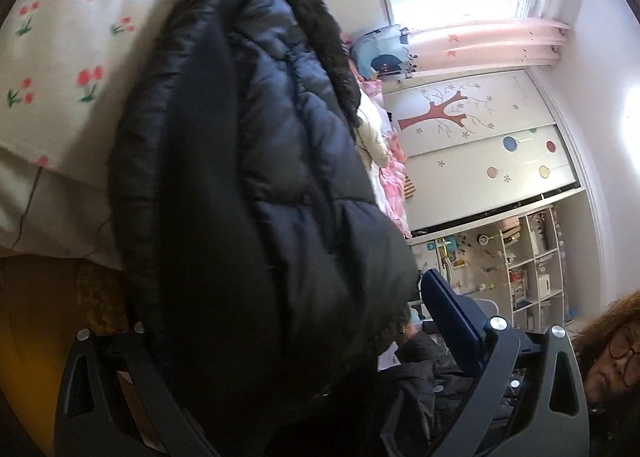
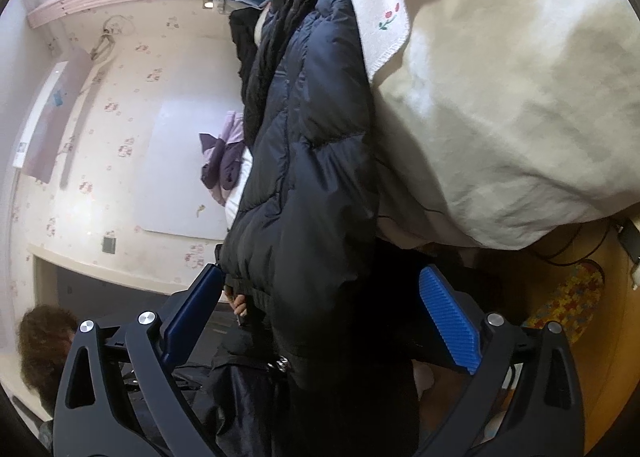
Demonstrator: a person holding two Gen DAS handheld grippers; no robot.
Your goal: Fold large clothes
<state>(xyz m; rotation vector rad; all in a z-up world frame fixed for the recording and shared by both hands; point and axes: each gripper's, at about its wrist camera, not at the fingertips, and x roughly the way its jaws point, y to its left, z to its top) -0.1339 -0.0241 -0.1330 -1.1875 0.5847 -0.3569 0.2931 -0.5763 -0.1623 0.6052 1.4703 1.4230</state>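
Note:
A large black puffer jacket (image 1: pixel 256 161) lies on the bed and hangs over its edge. In the left wrist view its bulk fills the gap of my left gripper (image 1: pixel 280 317); the jaws stand wide, the right blue pad (image 1: pixel 452 321) shows and the left one is hidden by fabric. In the right wrist view the same jacket (image 2: pixel 308 161) hangs between the spread fingers of my right gripper (image 2: pixel 320 297). Both blue pads (image 2: pixel 448 317) stand apart from the cloth, and the jacket hem reaches down between them.
The bed has a white cherry-print sheet (image 1: pixel 68 57) and a cream duvet (image 2: pixel 500 117). Pink clothes (image 1: pixel 392 169) lie on it. A wardrobe (image 1: pixel 480 161), shelves (image 1: pixel 528 257), a wallpapered wall (image 2: pixel 120 117) and the person's head (image 1: pixel 612 353) show behind. Yellow floor (image 2: pixel 600 277) lies below.

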